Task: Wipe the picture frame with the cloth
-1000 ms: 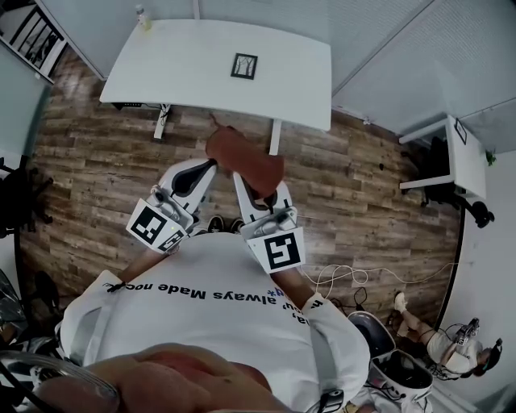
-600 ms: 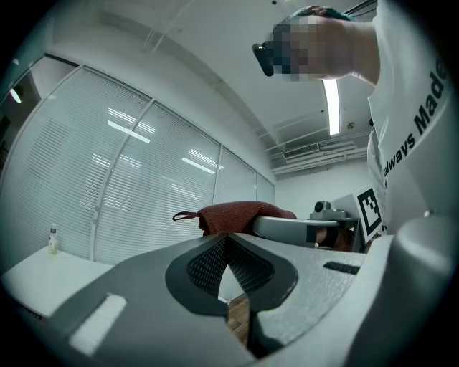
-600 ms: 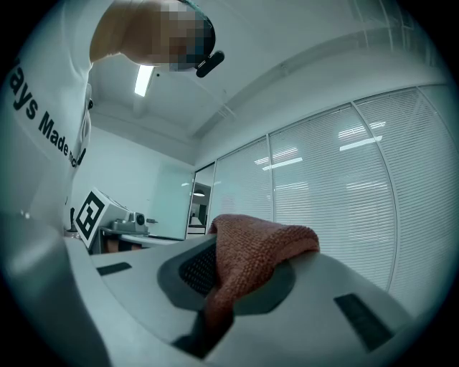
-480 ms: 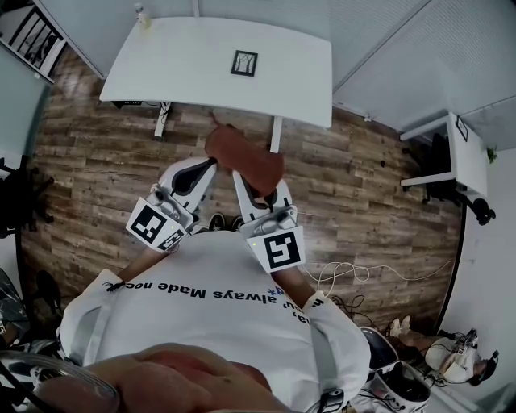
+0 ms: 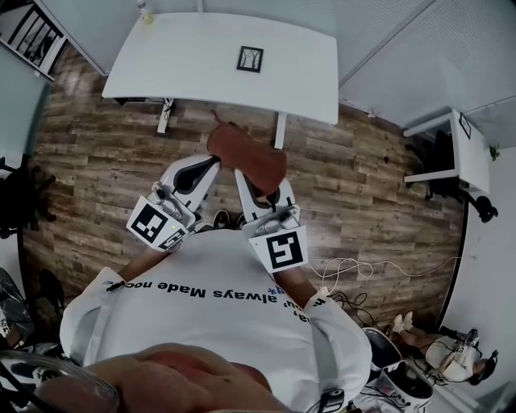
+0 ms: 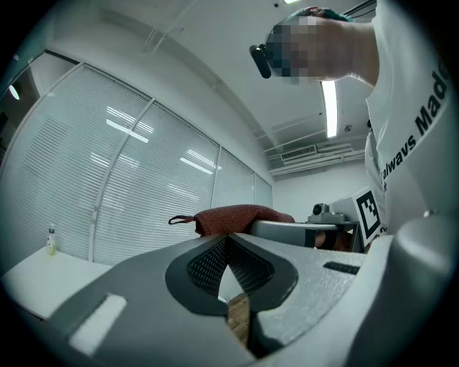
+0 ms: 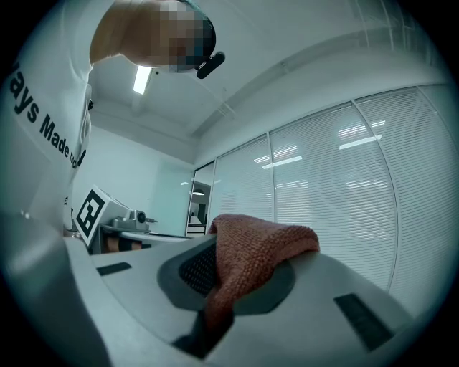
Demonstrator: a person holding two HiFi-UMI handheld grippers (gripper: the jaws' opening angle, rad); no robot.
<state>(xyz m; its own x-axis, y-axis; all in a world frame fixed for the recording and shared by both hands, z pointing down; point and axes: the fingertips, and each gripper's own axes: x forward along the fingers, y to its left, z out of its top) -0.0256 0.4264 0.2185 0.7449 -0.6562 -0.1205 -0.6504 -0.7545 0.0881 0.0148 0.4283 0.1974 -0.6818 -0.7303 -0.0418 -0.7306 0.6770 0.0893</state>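
A small dark picture frame (image 5: 250,59) lies flat on the white table (image 5: 161,64), far ahead of both grippers. My right gripper (image 5: 244,177) is shut on a reddish-brown cloth (image 5: 246,157), which drapes over its tips; the right gripper view shows the cloth (image 7: 251,258) pinched in the right gripper (image 7: 215,294). Just to its left my left gripper (image 5: 211,164) is held over the wood floor, short of the table. In its own view the left gripper (image 6: 228,247) is shut with nothing in it, and the cloth (image 6: 237,217) shows beyond.
A small bottle (image 5: 143,14) stands at the table's far left corner. A second white table (image 5: 463,153) is at the right, a shelf (image 5: 28,32) at the upper left. Cables (image 5: 355,274) lie on the floor, and another person (image 5: 451,355) is at the lower right.
Both grippers keep their pose and the cloth stays gripped. The table and frame have slid slightly up and right in the view.
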